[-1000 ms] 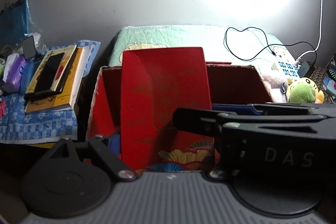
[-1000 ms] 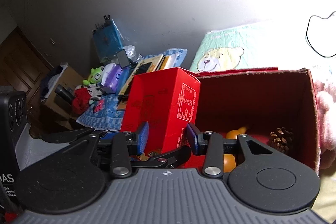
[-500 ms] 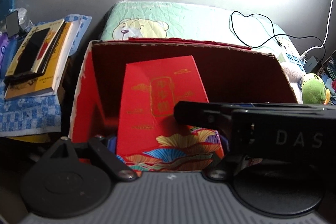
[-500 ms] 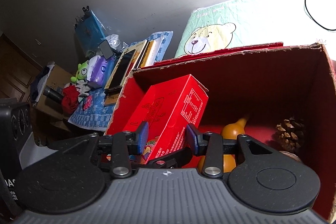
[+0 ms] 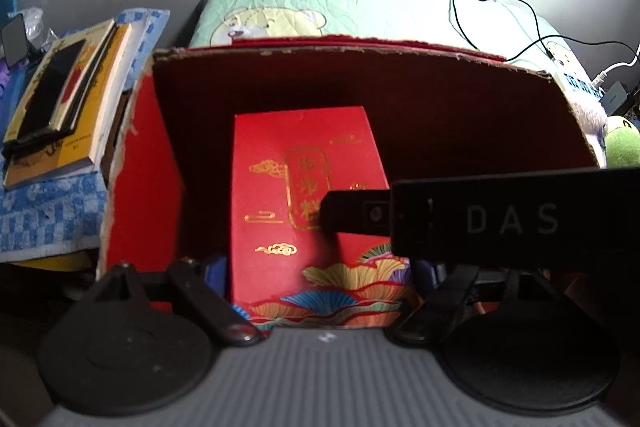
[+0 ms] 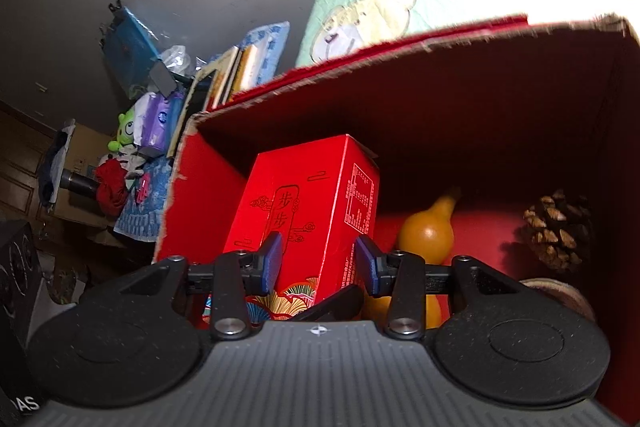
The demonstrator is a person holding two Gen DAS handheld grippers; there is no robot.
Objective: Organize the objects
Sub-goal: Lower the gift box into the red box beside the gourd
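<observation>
- Now we hold the red gift box [image 6: 308, 215] with both tongs, upright inside the big red carton [image 6: 480, 115], near its left wall.
- Our right tongs [image 6: 320, 261] are clamped on its narrow sides with the blue pads [image 6: 270, 261].
- Our left tongs [image 5: 320, 283] are clamped across its wide front.
- An orange gourd [image 6: 430, 227] and a pine cone [image 6: 556, 231] lie on the carton floor, toward its right wall.
</observation>
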